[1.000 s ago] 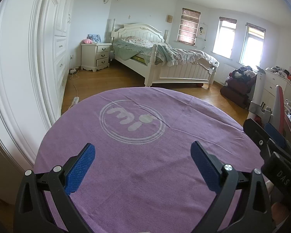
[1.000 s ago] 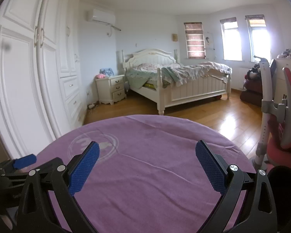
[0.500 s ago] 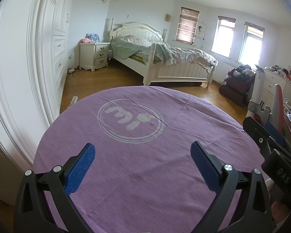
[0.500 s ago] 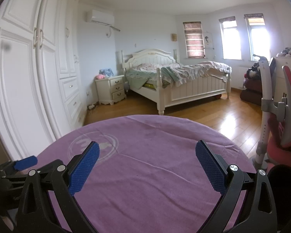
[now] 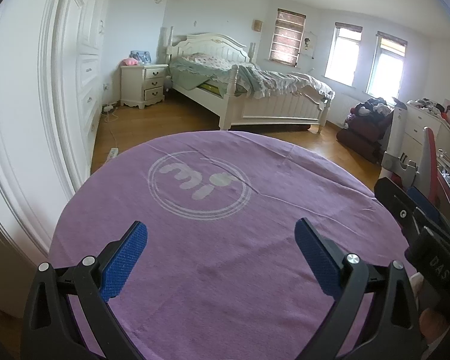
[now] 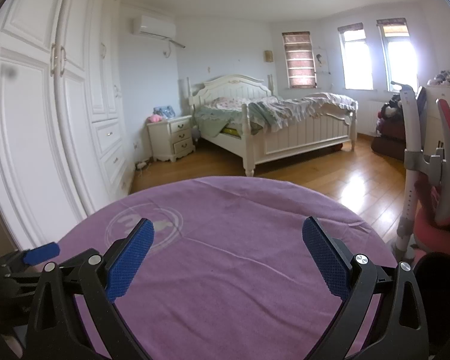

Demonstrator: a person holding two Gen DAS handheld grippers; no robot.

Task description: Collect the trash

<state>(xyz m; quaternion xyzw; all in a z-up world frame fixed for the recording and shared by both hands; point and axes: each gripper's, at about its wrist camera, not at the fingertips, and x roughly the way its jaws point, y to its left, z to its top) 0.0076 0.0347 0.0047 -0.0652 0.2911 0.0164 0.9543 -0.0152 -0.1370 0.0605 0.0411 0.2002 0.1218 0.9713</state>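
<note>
Your left gripper [image 5: 220, 250] is spread wide over the purple tablecloth [image 5: 225, 270] and holds nothing; your right gripper [image 6: 228, 255] is just as wide and just as empty. Compared with a second ago, almost nothing differs: both tools hover in the same spot, and the left view has only tipped slightly, so the white circular logo [image 5: 199, 184] sits a touch higher. No trash shows on the cloth in either view. The bed [image 6: 273, 126] stands well beyond the table.

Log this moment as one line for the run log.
left gripper: open, empty | right gripper: open, empty | both over purple tablecloth | trash: none visible | step: no pickup yet
</note>
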